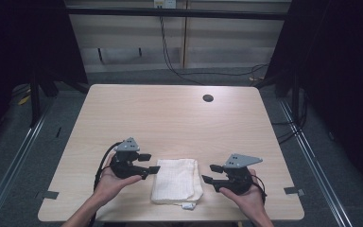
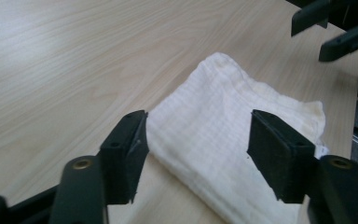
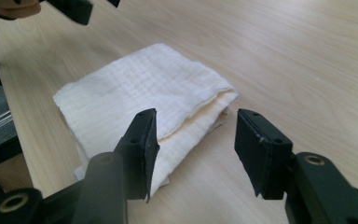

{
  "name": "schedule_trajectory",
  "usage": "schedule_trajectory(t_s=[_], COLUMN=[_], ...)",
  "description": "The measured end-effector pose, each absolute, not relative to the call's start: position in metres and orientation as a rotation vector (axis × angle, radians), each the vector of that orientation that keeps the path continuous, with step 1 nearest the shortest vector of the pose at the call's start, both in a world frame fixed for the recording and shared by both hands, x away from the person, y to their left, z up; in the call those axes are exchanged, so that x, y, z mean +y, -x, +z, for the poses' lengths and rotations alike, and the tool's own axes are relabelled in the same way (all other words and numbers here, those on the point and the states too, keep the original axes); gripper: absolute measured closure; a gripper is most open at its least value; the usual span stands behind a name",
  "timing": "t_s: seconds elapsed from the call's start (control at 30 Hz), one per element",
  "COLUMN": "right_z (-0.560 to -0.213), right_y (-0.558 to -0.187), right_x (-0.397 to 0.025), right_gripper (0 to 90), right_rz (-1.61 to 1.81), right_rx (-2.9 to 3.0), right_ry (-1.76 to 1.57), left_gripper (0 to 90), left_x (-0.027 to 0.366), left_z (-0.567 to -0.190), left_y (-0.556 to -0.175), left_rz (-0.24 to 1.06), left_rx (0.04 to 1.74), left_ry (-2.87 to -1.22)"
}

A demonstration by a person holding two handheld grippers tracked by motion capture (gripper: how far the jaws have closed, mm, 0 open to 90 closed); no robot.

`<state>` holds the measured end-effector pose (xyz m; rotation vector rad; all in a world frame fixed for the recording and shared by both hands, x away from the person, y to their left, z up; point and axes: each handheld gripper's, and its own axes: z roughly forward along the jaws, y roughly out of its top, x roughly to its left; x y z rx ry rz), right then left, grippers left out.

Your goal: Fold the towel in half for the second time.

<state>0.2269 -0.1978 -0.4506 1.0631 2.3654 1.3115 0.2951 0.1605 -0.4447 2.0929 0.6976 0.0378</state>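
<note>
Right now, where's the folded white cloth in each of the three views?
High view: folded white cloth lies near the table's front edge, between the left tongs and right tongs.
Left gripper view: cloth centre to right, just beyond the open jaws.
Right gripper view: cloth centre-left, beyond the open jaws.
Shared landmark: the pale wood table.

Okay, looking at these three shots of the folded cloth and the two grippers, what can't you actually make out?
- Small white tag at the near edge of the folded cloth: too small in the high view to read.
- Number of folded layers: the top layer hides them in the right gripper view.
- Left hand-held gripper: whether its jaws touch the cloth is too small to tell in the high view.
- Right hand-held gripper: its body is cut off by the bottom edge.
</note>
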Motion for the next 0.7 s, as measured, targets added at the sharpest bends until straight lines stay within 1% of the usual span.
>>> schedule_trajectory(t_s=[0.1, 0.23, 0.33, 0.5, 0.57, 0.67, 0.7], right_z=[-0.446, -0.447, -0.451, -0.454, -0.454, -0.455, -0.457], right_y=[-0.227, -0.226, -0.224, -0.222, -0.221, -0.219, -0.219], right_x=[-0.205, -0.214, -0.223, -0.24, -0.246, -0.254, -0.257], right_gripper=[46.6, 44.6, 44.5, 44.2, 44.1, 43.4, 43.0], right_rz=[1.31, 1.291, 1.273, 1.273, 1.278, 1.293, 1.289], right_rx=[2.345, 2.321, 2.291, 2.253, 2.232, 2.186, 2.176], right_ry=[-1.089, -1.113, -1.123, -1.158, -1.176, -1.209, -1.221], left_gripper=[33.3, 33.1, 31.3, 31.1, 31.1, 30.9, 31.0], left_x=[0.173, 0.191, 0.204, 0.218, 0.224, 0.235, 0.241], left_z=[-0.446, -0.448, -0.449, -0.451, -0.452, -0.457, -0.462], left_y=[-0.291, -0.285, -0.279, -0.27, -0.265, -0.258, -0.256], left_rz=[0.038, 0.072, 0.093, 0.103, 0.127, 0.113, 0.073], left_rx=[0.721, 0.767, 0.821, 0.86, 0.864, 0.868, 0.876], left_ry=[-2.097, -2.096, -2.093, -2.068, -2.067, -2.068, -2.043])
